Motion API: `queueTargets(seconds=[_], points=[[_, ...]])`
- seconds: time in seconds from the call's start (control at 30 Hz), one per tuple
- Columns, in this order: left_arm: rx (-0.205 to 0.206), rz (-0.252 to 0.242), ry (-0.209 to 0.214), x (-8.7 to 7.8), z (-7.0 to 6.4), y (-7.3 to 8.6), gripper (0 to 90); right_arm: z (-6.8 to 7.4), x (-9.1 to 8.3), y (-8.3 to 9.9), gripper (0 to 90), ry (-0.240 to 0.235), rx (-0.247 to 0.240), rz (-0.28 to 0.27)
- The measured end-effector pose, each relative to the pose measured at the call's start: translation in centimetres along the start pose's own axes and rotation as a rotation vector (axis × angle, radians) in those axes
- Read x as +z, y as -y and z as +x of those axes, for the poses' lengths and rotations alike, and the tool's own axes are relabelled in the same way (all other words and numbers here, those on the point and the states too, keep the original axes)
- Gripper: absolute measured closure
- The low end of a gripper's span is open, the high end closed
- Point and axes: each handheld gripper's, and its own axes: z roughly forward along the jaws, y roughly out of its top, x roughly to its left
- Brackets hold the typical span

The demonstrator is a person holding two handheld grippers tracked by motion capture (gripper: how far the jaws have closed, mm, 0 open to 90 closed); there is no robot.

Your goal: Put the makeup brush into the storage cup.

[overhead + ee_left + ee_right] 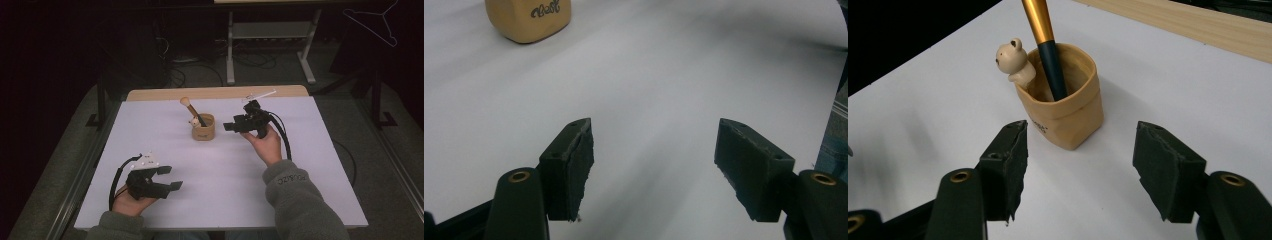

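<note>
Bench (pixel 300 165) first — white top, wood strip at the far edge, bare apart from one cup (pixel 203 127) near the middle toward the far side. Cup is tan and soft-looking, upright, with a little bear (pixel 1014 61) perched on its rim and a brush (pixel 1045 42) standing inside it, dark handle with a gold ferrule, leaning up and to the left with the head uppermost in the high view. Progress, as I judge it: the brush looks to be the work in hand and it sits in the cup, so that part looks done, or else it has not been pulled out yet — cannot tell which way the job runs. Nothing is gripped either way. Right claw (pixel 234 125) sits just right of the cup, level with it, jaws wide apart and empty, pointed at the cup; in the right gripper view (pixel 1075 167) the cup stands beyond and between the jaws, not touching. Right hand (pixel 265 145) is palm-up under the tool, forearm reaching forward. Left claw (pixel 172 180) is well apart from the cup, low at the near left of the bench, jaws spread and empty, aimed right, hand (pixel 131 202) underneath.
</note>
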Motion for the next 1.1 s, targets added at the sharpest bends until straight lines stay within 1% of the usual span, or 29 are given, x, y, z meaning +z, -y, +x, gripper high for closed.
queueTargets(seconds=[0.07,0.1,0.13,0.2,0.43,0.5,0.53,0.67,0.7,0.8,0.83,0.87,0.97,1.1], points=[[0.002,-0.002,-0.001,0.0,0.1,0.0,31.4,0.0,-0.1,0.2,37.0,0.002,-0.005,0.003],[0.001,-0.003,-0.001,0.0,0.1,0.0,31.4,0.1,-0.2,0.2,37.0,0.004,0.003,0.004],[0.0,-0.003,-0.002,0.0,0.0,0.0,31.4,0.0,-0.2,0.3,37.0,0.004,-0.004,0.0],[-0.001,-0.003,-0.003,0.0,0.0,0.0,31.4,0.0,-0.4,0.4,36.9,0.002,0.003,0.005],[0.001,0.001,-0.006,0.0,0.1,0.0,31.4,-0.1,-0.9,1.0,36.3,0.002,0.003,0.006],[0.002,0.001,-0.007,0.0,0.1,0.0,31.4,-0.2,-1.0,1.1,35.9,0.003,-0.005,0.007],[0.002,0.001,-0.007,0.0,0.1,0.0,31.4,-0.1,-1.1,1.1,35.6,0.003,0.001,0.008],[0.008,0.005,-0.007,0.0,0.1,0.0,31.2,-0.1,-1.3,1.4,34.8,-0.001,-0.002,0.012],[0.009,0.005,-0.007,0.0,0.1,0.0,31.2,-0.1,-1.4,1.5,34.6,0.001,-0.01,0.011],[0.009,0.004,-0.008,0.0,0.1,0.0,31.1,-0.1,-1.7,1.8,34.2,-0.004,-0.003,0.008],[0.008,0.004,-0.008,0.0,0.1,0.0,31.0,-0.1,-1.8,1.9,34.0,-0.002,-0.01,0.007],[0.008,0.004,-0.008,0.0,0.1,0.0,31.0,-0.1,-1.9,2.0,33.8,-0.002,-0.005,0.007],[0.007,0.004,-0.009,0.0,0.1,0.0,30.7,-0.2,-2.2,2.3,33.0,-0.003,-0.008,0.01],[0.009,0.006,-0.011,0.0,0.2,0.0,30.3,-0.2,-2.7,2.5,32.3,-0.002,-0.002,0.001]])
